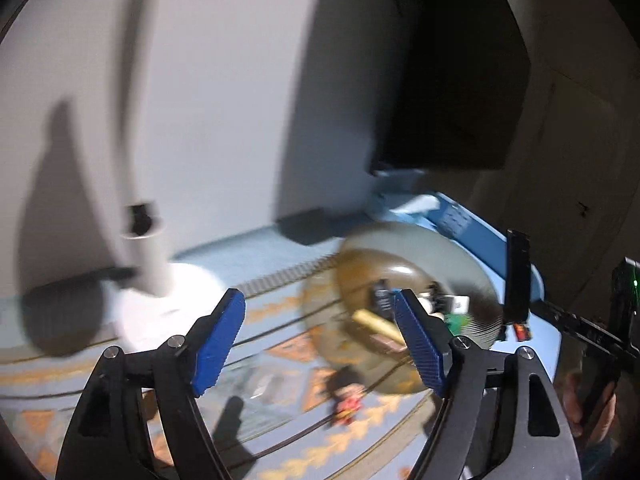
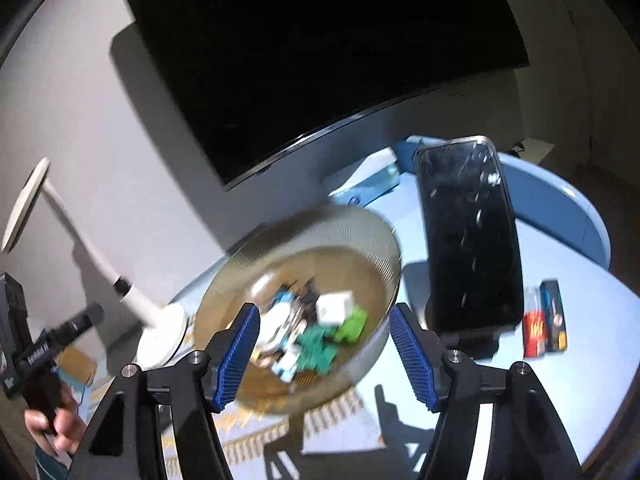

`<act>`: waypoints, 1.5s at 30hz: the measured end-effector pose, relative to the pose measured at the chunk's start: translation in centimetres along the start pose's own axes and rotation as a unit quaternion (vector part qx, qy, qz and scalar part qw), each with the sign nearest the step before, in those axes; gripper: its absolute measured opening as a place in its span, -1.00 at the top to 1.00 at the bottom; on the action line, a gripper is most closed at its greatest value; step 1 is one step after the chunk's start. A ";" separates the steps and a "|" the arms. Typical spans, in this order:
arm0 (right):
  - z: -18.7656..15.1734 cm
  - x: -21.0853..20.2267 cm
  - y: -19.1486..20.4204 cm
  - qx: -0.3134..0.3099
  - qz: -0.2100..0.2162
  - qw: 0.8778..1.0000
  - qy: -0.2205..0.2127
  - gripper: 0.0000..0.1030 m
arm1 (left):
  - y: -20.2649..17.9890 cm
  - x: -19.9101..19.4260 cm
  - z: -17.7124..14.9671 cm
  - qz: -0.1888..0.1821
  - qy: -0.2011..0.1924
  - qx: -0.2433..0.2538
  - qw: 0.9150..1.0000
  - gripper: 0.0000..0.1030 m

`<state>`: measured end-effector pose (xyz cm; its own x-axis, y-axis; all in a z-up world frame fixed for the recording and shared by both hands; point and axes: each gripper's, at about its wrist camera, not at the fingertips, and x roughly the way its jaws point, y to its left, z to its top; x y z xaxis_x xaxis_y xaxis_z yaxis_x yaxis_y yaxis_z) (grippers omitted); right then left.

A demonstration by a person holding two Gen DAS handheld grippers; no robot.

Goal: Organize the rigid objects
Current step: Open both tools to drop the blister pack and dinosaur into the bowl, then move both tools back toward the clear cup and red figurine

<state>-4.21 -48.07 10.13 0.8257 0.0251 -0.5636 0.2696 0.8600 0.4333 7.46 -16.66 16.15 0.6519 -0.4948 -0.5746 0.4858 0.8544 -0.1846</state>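
Blue ribbed pads on black jaw arms, both tools: left gripper (image 1: 320, 340) stands apart with nothing between, right gripper (image 2: 324, 350) also apart and empty. No earlier view, so only the spread is told.

Landmark is the bowl (image 2: 360, 236), round, brownish translucent glass with fine ridged rim, motion-blurred. It sits on a pale blue cloth (image 2: 580, 380) with orange woven pattern. The right gripper hovers just in front of the bowl, its pads framing it, not touching. Inside the bowl: small rigid bits (image 2: 316, 332), a white cube, green lumpy pieces, white and blue scraps, dark parts; in the left view a yellowish stick too. In the left view a small red-orange item (image 1: 347, 407) lies on the cloth in front of the bowl.

Right of the bowl, a glossy black phone (image 2: 470, 236) stands upright on a stand; beyond that, a flat red and dark box (image 2: 545, 320). Left of the bowl, a white lamp (image 2: 160, 336) with round base and tilted stem. Behind the bowl, a large black screen (image 2: 320, 60) against a grey wall.
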 end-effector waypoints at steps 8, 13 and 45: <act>-4.5 1.5 7.1 -0.064 0.042 0.995 0.057 -0.28 | 4.2 -4.5 -3.2 0.035 0.008 -0.019 0.999 -0.47; -7.3 2.4 10.9 -0.104 0.054 0.990 0.083 -0.28 | 5.3 -5.1 -4.9 0.033 0.023 -0.023 0.999 -0.47; -13.9 10.7 11.4 -0.129 -0.017 0.980 0.150 -0.51 | 7.2 3.8 -14.4 0.093 0.135 -0.043 0.986 -0.47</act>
<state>0.82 -30.86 -0.74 0.6256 0.1093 -0.7724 0.1283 0.9623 0.2400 5.01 -10.09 1.13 0.5415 -0.2772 -0.7937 0.3134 0.9426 -0.1154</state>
